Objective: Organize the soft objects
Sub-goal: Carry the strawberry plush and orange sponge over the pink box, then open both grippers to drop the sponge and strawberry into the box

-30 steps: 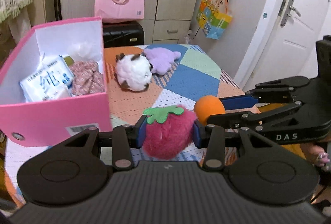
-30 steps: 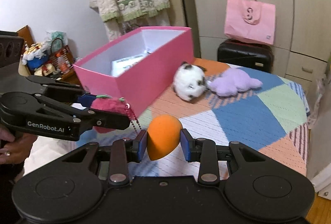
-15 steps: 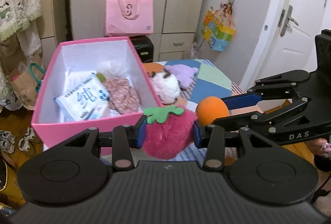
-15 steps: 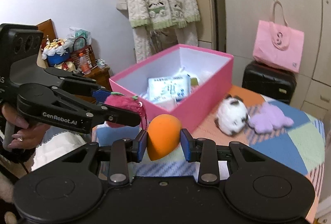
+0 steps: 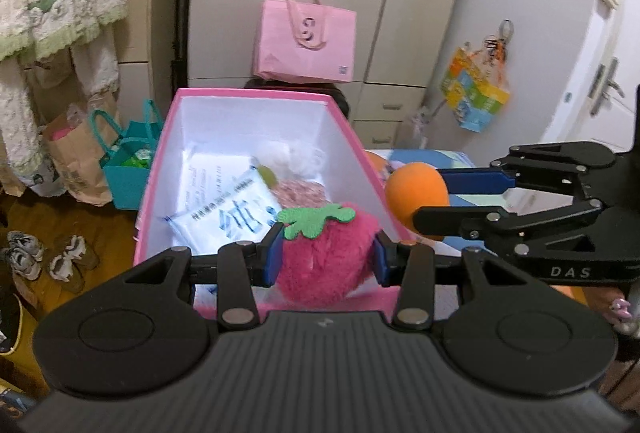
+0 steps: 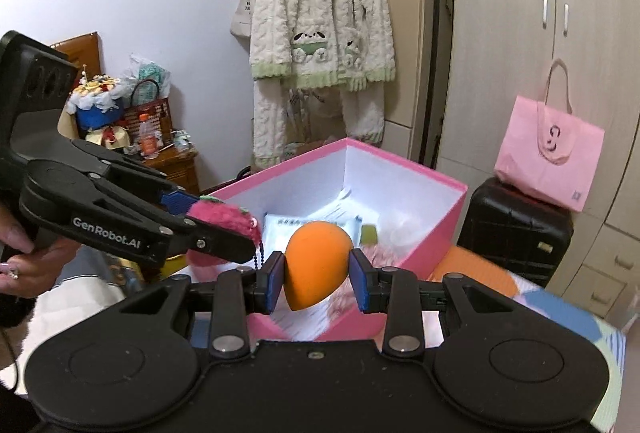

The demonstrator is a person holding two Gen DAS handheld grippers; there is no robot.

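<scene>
My left gripper (image 5: 326, 259) is shut on a fluffy pink strawberry plush (image 5: 326, 265) with a green felt leaf, held over the near end of the open pink box (image 5: 352, 137). My right gripper (image 6: 316, 283) is shut on an orange egg-shaped sponge (image 6: 316, 265), also above the box (image 6: 448, 221). In the left wrist view the right gripper (image 5: 432, 201) with the sponge (image 5: 416, 189) hangs just right of the box wall. In the right wrist view the left gripper (image 6: 224, 229) with the strawberry (image 6: 224, 217) is at the left. The box holds a tissue pack (image 5: 228, 217), a pink patterned cloth (image 5: 300, 193) and a white fluffy thing (image 5: 288, 157).
The box stands on a table with a patchwork cloth (image 6: 560, 305). A black suitcase (image 6: 516, 233) with a pink tote bag (image 6: 548, 161) stands behind by the wardrobe. Paper bags (image 5: 80, 157) and shoes (image 5: 44, 257) lie on the floor left of the table. A person's hand (image 6: 28, 261) holds the left gripper.
Both grippers have swung left and risen with their loads, from above the table cloth to above the pink box. The white and purple plush toys have dropped out of view.
</scene>
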